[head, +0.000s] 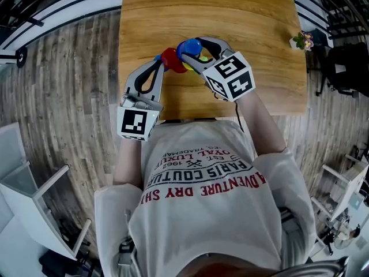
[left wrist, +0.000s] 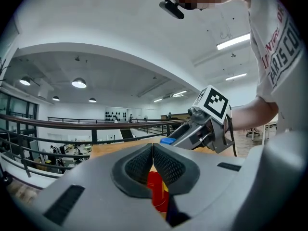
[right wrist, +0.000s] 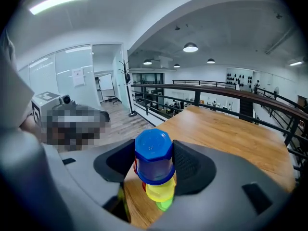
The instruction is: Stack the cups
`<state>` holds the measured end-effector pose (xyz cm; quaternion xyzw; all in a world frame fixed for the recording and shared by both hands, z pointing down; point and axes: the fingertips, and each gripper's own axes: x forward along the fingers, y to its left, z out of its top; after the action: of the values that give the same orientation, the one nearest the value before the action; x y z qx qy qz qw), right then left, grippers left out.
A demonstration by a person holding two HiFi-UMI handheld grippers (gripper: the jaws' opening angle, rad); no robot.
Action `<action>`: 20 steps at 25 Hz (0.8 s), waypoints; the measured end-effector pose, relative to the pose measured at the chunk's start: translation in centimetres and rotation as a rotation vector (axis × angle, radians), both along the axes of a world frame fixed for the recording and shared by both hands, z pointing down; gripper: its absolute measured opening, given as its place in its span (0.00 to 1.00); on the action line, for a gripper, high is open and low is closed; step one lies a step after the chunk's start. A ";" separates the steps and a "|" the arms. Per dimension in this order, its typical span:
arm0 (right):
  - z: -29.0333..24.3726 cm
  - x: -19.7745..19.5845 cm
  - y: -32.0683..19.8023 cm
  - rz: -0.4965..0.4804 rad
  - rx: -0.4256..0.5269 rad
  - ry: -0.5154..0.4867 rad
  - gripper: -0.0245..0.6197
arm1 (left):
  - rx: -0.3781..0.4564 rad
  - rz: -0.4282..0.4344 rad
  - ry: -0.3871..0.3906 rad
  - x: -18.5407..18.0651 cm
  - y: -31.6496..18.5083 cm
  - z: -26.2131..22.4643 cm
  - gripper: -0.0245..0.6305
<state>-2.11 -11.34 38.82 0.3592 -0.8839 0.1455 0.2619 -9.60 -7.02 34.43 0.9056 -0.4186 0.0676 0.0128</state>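
Cups look like light, stiff moulded plastic with smooth, slippery walls, so a firm squeeze across the sides should hold without crushing. Judging by shape, the flat sides near the base give the surest grip. Right gripper [right wrist: 154, 163] is clamped on the blue cup [right wrist: 154, 154], pads pressing its two sides, base up and mouth down. A yellow cup [right wrist: 161, 190] and a green cup [right wrist: 165, 205] show just under its mouth, apparently nested in line; can't tell how deep they sit or whether anything is inside them. Left gripper [left wrist: 153, 163] has its jaws nearly together, seemingly pinching the wall of the red cup [left wrist: 157, 192]; inside of that cup not visible. Head view puts all the cups bunched between the two grippers, red touching or just beside blue, over the near part of the wooden table [head: 248, 22]. Thin-wall pinch on red could slip or twist.
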 end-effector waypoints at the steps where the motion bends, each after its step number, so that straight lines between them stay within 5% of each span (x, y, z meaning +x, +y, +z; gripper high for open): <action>1: 0.1 -0.3 0.0 -0.001 -0.003 0.006 0.44 | -0.003 -0.002 0.000 -0.4 -0.1 0.2 0.06; 20: 2.1 -1.8 -0.1 0.075 -0.014 0.054 0.50 | -0.022 0.019 -0.002 -3.0 0.3 1.2 0.06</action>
<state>-3.90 -11.46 40.97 0.3941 -0.8613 0.1515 0.2826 -12.55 -6.69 35.62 0.9092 -0.4093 0.0730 0.0217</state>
